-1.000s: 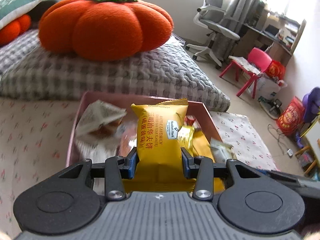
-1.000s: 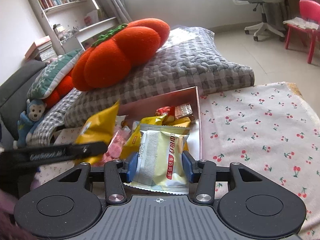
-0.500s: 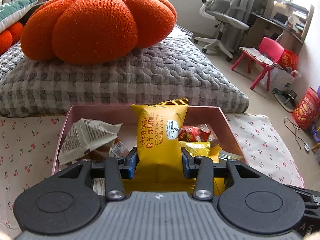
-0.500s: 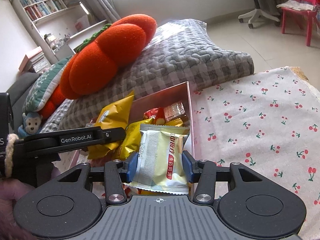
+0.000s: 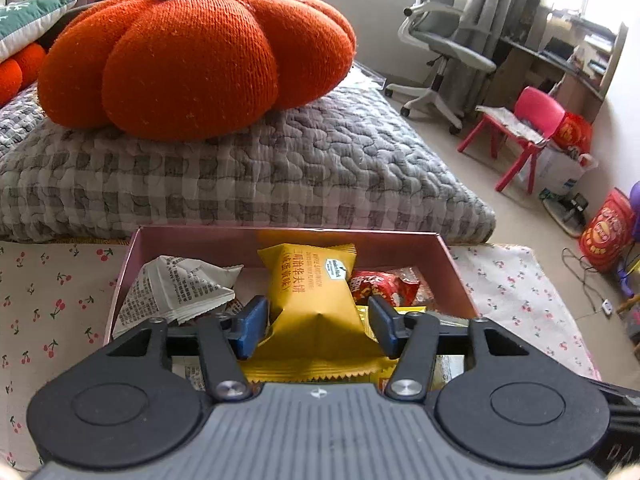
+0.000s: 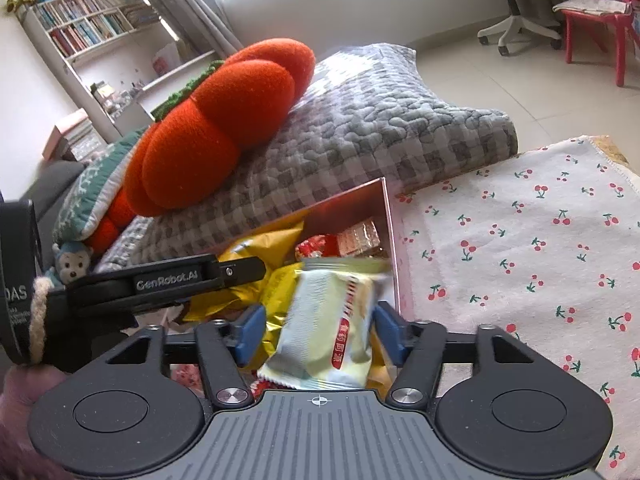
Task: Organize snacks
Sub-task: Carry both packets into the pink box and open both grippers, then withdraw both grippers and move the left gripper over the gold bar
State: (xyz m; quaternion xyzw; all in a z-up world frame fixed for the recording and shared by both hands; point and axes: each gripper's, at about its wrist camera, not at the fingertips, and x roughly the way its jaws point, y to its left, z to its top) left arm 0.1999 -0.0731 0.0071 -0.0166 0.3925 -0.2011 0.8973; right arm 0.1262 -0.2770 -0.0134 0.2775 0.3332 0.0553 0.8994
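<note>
Over the shallow pink cardboard box on the cherry-print cloth, both grippers are letting go of a snack. The left gripper has its jaws opening; the glossy yellow wafer-sandwich packet lies between the blue pads, which no longer press on it, and it is tipping into the box. The right gripper is opening too, and the pale green-and-white foil packet, blurred as if sliding, sits loose between its pads just inside the box's right wall.

Several snacks are already in the box: a white newsprint-patterned triangular pack, a red crinkly wrapper and more yellow packets underneath. Judging by that, the sorting looks well advanced. No loose snacks show on the visible cloth, though much of it lies out of view, so whether more remain I cannot tell.
</note>
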